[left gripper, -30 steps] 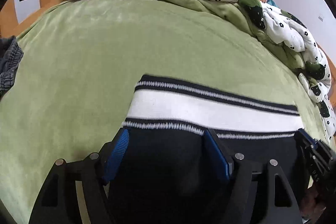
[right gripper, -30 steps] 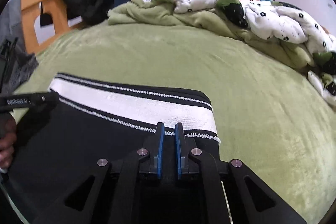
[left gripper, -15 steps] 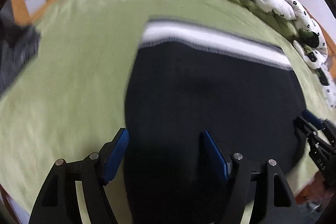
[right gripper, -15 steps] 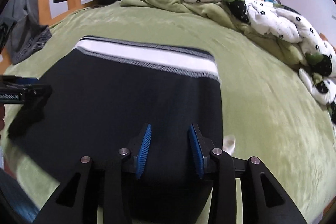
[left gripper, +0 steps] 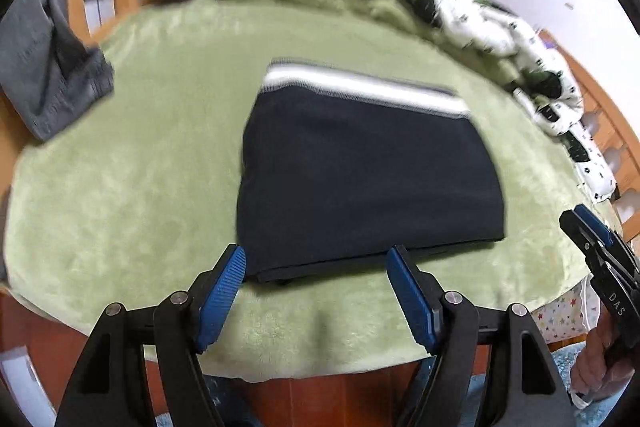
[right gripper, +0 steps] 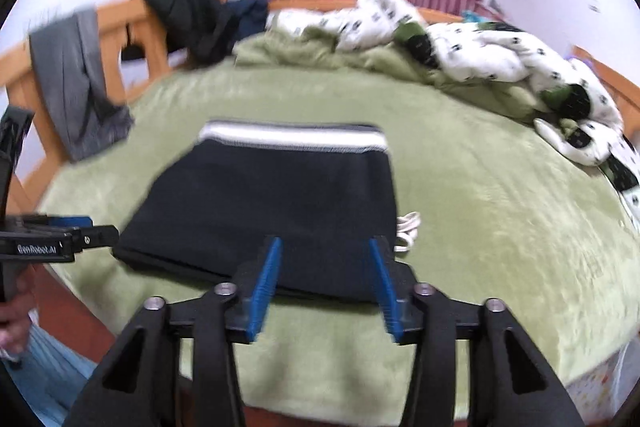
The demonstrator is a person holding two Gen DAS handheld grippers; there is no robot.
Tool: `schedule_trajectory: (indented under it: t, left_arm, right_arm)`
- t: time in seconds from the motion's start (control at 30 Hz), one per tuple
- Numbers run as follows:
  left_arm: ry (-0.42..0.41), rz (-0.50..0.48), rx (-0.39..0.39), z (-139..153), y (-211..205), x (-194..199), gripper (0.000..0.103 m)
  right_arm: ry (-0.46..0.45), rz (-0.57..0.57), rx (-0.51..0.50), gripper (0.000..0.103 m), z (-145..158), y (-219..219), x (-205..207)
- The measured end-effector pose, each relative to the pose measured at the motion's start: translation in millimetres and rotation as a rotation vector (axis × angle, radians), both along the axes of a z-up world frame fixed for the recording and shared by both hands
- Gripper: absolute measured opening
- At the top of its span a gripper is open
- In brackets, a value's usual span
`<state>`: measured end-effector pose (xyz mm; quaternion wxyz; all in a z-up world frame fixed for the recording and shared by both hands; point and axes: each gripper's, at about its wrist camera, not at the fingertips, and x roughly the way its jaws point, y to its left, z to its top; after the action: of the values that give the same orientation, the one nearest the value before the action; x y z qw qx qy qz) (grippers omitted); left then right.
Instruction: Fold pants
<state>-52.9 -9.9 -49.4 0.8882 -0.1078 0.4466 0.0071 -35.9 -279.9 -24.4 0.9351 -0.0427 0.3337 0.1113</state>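
The black pants (left gripper: pixel 368 175) lie folded into a flat rectangle on the green bed (left gripper: pixel 132 187), with the white-striped waistband (left gripper: pixel 360 87) at the far edge. They also show in the right wrist view (right gripper: pixel 276 203). My left gripper (left gripper: pixel 316 291) is open and empty, held back just off the near fold edge. My right gripper (right gripper: pixel 326 283) is open and empty, above the near right corner of the pants. A white drawstring (right gripper: pixel 408 227) pokes out at the right side.
A crumpled white and green quilt (right gripper: pixel 460 59) lies along the far and right side of the bed. Grey clothing (right gripper: pixel 80 83) and dark clothing (right gripper: pixel 192 15) hang over the wooden bed frame (right gripper: pixel 120 35) at the left. The bed's near edge is just below the grippers.
The right gripper let go of the pants and opened. Both grippers pulled back toward the near bed edge, leaving the pants folded flat.
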Motion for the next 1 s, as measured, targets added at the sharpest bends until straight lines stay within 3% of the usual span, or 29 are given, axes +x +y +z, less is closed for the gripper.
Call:
schedule_trajectory:
  t: [0.17,0.33,0.67,1.0]
  left_arm:
    - [-0.108,0.026,0.052,34.0,-12.0,-36.7,0.072]
    - [-0.202,0.017,0.125,56.2,-29.3,-54.1,0.087]
    - [-0.169,-0.005,0.123,59.7,-48.9,-55.8,0.089]
    - [-0.154,-0.015,0.094,61.4,-46.4,-58.5,0.089]
  right_arm:
    - [-0.067,-0.032,-0.002,0.069,34.3,-5.7,-31.8]
    - [-0.067,-0.057,-0.005,0.072,47.6,-15.8,-44.7]
    - [-0.036,-0.159,0.01,0.082,49.7,-29.3,-42.4]
    - [-0.034,-0.129,0.0,0.086,54.7,-25.2,-44.9]
